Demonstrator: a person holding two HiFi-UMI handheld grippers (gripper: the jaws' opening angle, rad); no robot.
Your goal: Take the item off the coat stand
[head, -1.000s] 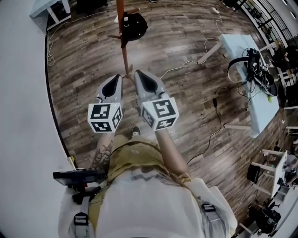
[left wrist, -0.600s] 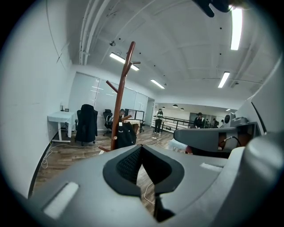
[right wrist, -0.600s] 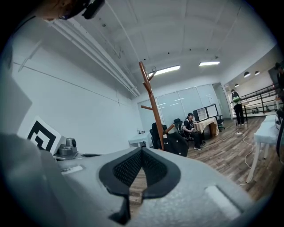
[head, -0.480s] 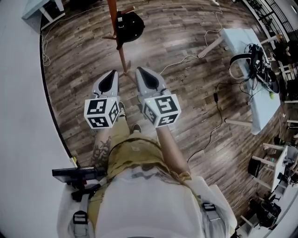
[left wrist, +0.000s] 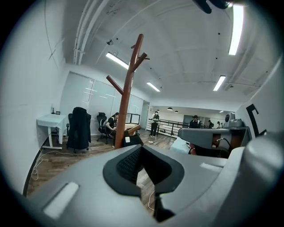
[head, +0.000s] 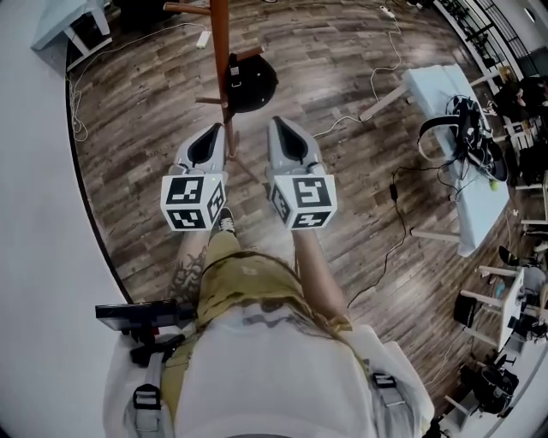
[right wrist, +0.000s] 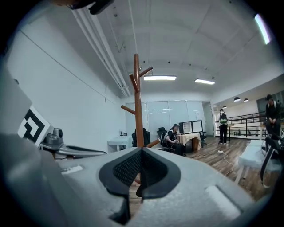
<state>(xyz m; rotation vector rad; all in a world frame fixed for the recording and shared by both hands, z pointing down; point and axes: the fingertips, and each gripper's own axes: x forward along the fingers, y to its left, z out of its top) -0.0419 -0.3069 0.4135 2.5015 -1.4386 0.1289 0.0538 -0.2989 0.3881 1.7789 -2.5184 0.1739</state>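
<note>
A brown wooden coat stand (head: 222, 60) rises from the plank floor just ahead of me. A black bag-like item (head: 249, 79) hangs on one of its low pegs, right of the pole. My left gripper (head: 211, 139) and right gripper (head: 285, 135) are held side by side, one on each side of the pole and short of it. Both are shut with nothing in them. The left gripper view has the stand (left wrist: 127, 97) and the black item (left wrist: 133, 139) just above its closed jaws. From the right gripper the pole (right wrist: 138, 102) stands straight ahead.
A white table (head: 437, 90) with headphones and cables stands at the right, and a cable (head: 399, 218) trails across the floor. A white wall (head: 34, 214) runs along the left. A white desk (head: 64, 21) is at the far left. Several people are in the distance.
The coat stand and its black item have come nearer and lower in the head view. Both grippers now reach up beside the pole. Their jaws stayed shut.
</note>
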